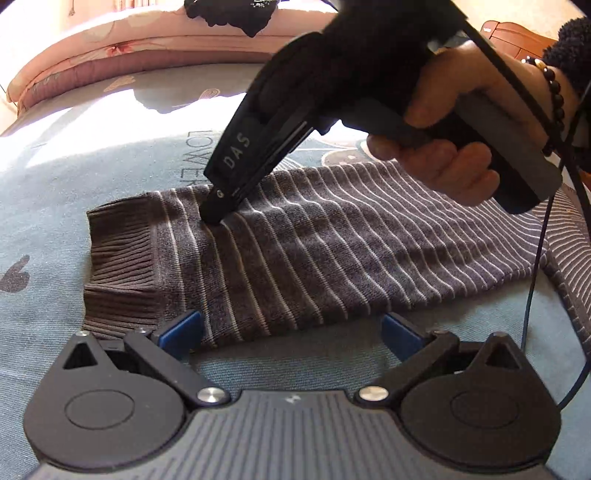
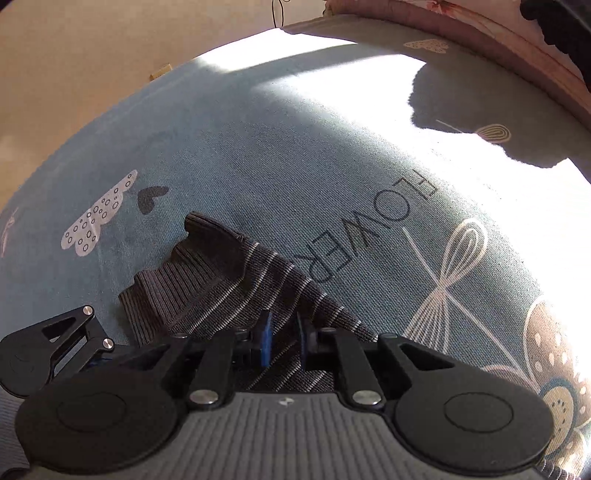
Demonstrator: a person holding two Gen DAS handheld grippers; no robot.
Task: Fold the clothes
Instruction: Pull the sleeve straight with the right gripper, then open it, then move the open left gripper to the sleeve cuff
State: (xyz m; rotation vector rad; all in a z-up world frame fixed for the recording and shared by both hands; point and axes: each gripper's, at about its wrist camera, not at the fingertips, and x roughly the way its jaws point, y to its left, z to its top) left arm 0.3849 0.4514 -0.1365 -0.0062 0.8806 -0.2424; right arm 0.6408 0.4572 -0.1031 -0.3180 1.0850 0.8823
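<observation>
A grey sweater sleeve [image 1: 314, 251] with thin white stripes lies flat across the teal bed sheet [image 1: 74, 192], its ribbed cuff [image 1: 122, 266] to the left. A hand [image 1: 454, 147] holds my right gripper [image 1: 218, 218] tip-down on the sleeve just right of the cuff, and creases run toward its tip. In the right wrist view the right gripper [image 2: 284, 343] has its blue pads [image 2: 266, 343] close together with striped fabric between them. My left gripper [image 1: 291, 332] stands open at the sleeve's near edge, its left pad [image 1: 181, 332] touching the fabric.
A pink quilt [image 1: 110, 48] with a dark garment [image 1: 229, 14] on it lies along the far side. A black cable [image 1: 532, 277] hangs at the right over the sweater body [image 1: 569, 258]. Sunlight falls on the sheet's FLOWER print [image 2: 369, 236]. The bed edge and a beige wall [image 2: 74, 55] show at the upper left.
</observation>
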